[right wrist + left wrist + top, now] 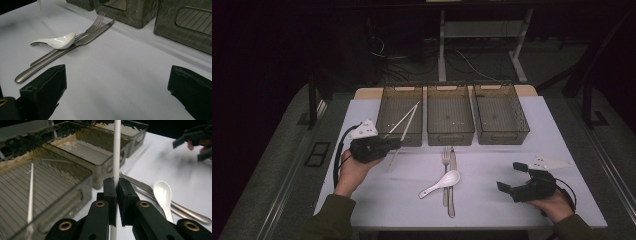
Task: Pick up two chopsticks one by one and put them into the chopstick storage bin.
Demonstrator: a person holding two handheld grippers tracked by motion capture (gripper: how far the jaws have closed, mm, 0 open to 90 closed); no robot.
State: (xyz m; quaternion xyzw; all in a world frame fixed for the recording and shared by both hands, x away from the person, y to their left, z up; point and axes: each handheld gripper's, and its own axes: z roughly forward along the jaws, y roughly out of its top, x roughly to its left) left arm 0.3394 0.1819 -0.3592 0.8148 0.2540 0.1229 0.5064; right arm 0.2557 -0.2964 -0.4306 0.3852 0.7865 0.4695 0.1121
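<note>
The left gripper pinches a thin white chopstick; the right gripper rests with jaws spread; no legible writing.

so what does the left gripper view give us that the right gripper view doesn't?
Left gripper view: the left gripper shut on a white chopstick, and a second chopstick lying in the nearest bin; the right gripper farther off.

Right gripper view: the right gripper's own jaws standing wide apart over bare tablecloth.

Both: white spoon, fork and knife together on the table, plus the bins.
</note>
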